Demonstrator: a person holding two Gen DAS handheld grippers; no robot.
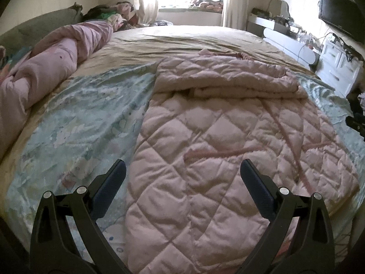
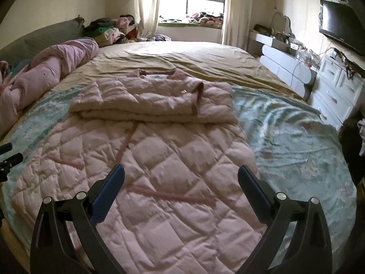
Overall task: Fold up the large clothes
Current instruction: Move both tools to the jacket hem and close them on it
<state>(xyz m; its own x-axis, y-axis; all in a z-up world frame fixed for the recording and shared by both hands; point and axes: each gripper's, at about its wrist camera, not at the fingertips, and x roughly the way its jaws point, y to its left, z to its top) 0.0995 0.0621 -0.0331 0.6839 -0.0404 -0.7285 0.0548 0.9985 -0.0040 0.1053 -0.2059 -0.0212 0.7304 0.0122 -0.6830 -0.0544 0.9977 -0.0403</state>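
Right now both my tongs are spread wide and hold nothing: the left gripper (image 1: 182,171) hangs over the near left part of the pink quilted coat (image 1: 228,137), the right gripper (image 2: 181,175) over its near middle. The coat lies lengthwise on the patterned blue-green sheet (image 2: 296,141) of the bed, its collar end already doubled back toward me into a thick roll (image 2: 155,100). So I judge one fold is made and the hem end is yet to be brought up. Next I would need to drop each gripper to a near corner of the hem, pinch through the padding, and carry it over the roll.

The hem itself is cut off below both views, so I cannot see its corners. Sleeves are tucked out of sight. A bunched pink duvet (image 1: 45,68) lies well apart, to the left.
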